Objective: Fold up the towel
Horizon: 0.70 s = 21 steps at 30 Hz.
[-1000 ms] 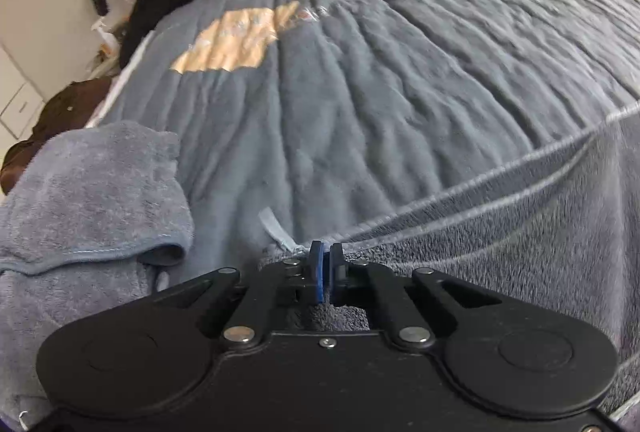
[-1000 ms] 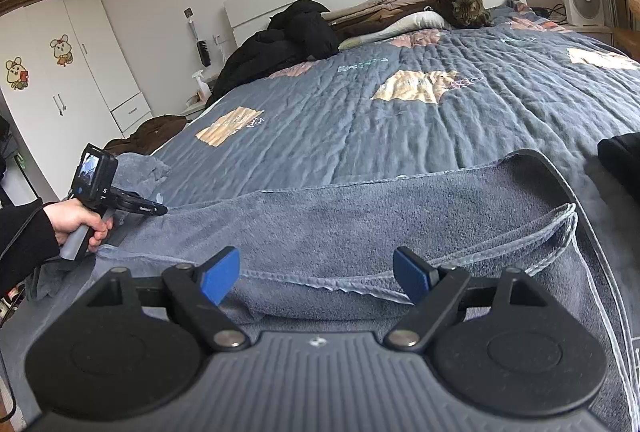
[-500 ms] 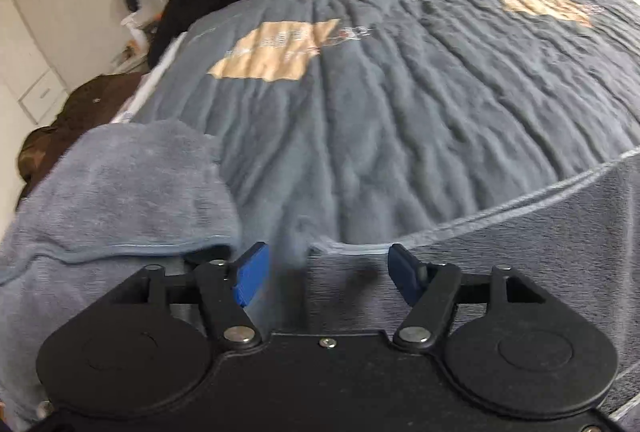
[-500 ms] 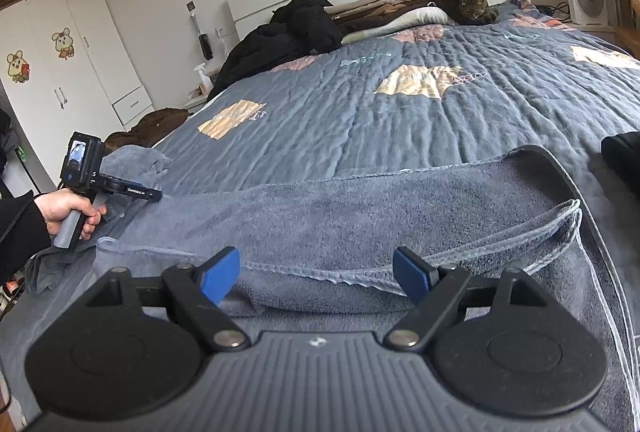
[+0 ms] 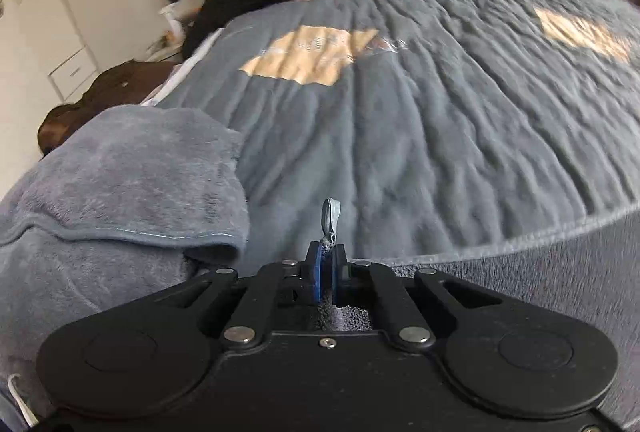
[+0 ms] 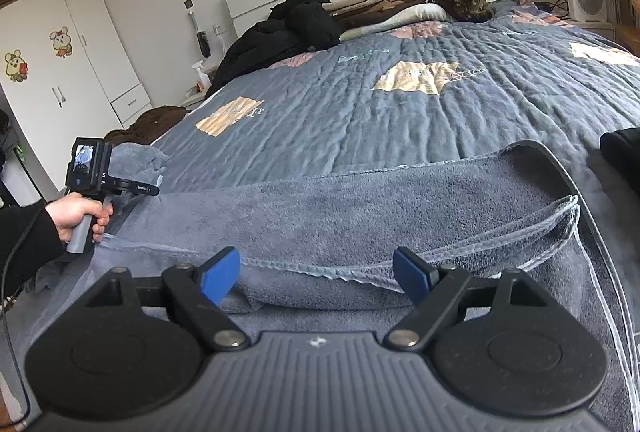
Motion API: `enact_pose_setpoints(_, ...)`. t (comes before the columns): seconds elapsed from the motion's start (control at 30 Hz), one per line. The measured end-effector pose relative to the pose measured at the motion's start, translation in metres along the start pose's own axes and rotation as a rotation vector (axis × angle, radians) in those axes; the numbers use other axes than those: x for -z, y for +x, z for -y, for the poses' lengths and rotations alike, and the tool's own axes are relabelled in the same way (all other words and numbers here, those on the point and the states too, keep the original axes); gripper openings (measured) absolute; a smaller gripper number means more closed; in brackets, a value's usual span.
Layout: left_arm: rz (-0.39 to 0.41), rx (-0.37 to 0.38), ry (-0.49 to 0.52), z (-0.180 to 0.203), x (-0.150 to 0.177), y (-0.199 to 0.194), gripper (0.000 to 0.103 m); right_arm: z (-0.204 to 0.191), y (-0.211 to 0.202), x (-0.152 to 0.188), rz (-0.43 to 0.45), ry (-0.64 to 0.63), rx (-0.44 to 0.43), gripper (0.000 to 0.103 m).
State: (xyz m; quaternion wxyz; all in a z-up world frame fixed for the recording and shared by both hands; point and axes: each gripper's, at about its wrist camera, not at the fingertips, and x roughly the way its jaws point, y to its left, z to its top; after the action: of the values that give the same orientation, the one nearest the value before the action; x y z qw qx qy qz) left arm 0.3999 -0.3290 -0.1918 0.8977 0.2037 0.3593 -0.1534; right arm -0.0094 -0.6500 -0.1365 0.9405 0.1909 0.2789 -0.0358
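- 2 tongs: the right gripper point(image 6: 316, 278) stands with its blue pads wide apart, holding nothing, just above the near folded edge of the 1 grey towel point(image 6: 360, 216).
- The left gripper point(image 5: 325, 264) is clamped on the towel's corner, a hanging loop point(image 5: 331, 214) sticking up past the pads.
- 1 hand point(image 6: 78, 212) grasps its handle, dark sleeve behind.
- Left of it: 1 bunched grey cloth point(image 5: 120, 176).
- Beyond: 1 quilt point(image 6: 400, 112), 1 cat point(image 6: 466, 0) far off.
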Motion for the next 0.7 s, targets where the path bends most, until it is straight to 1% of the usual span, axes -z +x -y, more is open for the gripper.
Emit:
enact_pose_setpoints(0.07, -0.031, -0.008, 0.009, 0.003, 0.000, 0.001, 0.006, 0.000, -0.002, -0.001, 0.007, -0.004, -0.004, 0.083)
enact_pose_setpoints(0.1, -0.047, -0.012, 0.014, 0.004, -0.001, 0.001, 0.010, 0.001, -0.003, -0.002, 0.011, -0.001, -0.005, 0.083)
enact_pose_setpoints(0.13, -0.063, -0.016, 0.018, 0.006, -0.001, 0.002, 0.010, 0.002, -0.004, -0.003, 0.014, 0.003, -0.006, 0.083)
enact_pose_setpoints(0.17, -0.065, -0.031, 0.032, 0.008, -0.002, -0.001, 0.023, 0.003, -0.005, -0.004, 0.017, 0.008, -0.008, 0.083)
enact_pose_setpoints(0.2, -0.048, -0.045, 0.046, 0.012, -0.004, -0.010, 0.042, 0.006, -0.009, -0.006, 0.023, 0.010, -0.006, 0.083)
enact_pose_setpoints(0.23, -0.019, -0.036, 0.044, 0.016, -0.007, -0.022, 0.048, 0.009, -0.013, -0.008, 0.029, 0.011, -0.002, 0.083)
enact_pose_setpoints(0.27, 0.018, -0.017, 0.039, 0.020, -0.011, -0.035, 0.052, 0.012, -0.018, -0.010, 0.036, 0.012, 0.001, 0.083)
enact_pose_setpoints(0.33, 0.082, 0.032, 0.056, 0.039, -0.021, -0.062, 0.052, 0.019, -0.027, -0.015, 0.049, 0.015, 0.008, 0.083)
enact_pose_setpoints(0.4, 0.120, 0.125, 0.087, 0.073, -0.034, -0.086, 0.053, 0.026, -0.036, -0.019, 0.062, 0.017, 0.015, 0.083)
enact_pose_setpoints(0.5, 0.151, 0.321, 0.124, 0.148, -0.056, -0.112, 0.054, 0.036, -0.050, -0.026, 0.082, 0.021, 0.025, 0.083)
enact_pose_setpoints(0.6, 0.157, 0.520, 0.175, 0.245, -0.075, -0.127, 0.054, 0.054, -0.067, -0.032, 0.100, 0.025, 0.044, 0.083)
enact_pose_setpoints(0.63, 0.153, 0.570, 0.206, 0.280, -0.080, -0.129, 0.054, 0.062, -0.072, -0.032, 0.099, 0.028, 0.048, 0.083)
enact_pose_setpoints(0.7, 0.150, 0.647, 0.290, 0.347, -0.083, -0.131, 0.053, 0.078, -0.081, -0.033, 0.103, 0.038, 0.056, 0.083)
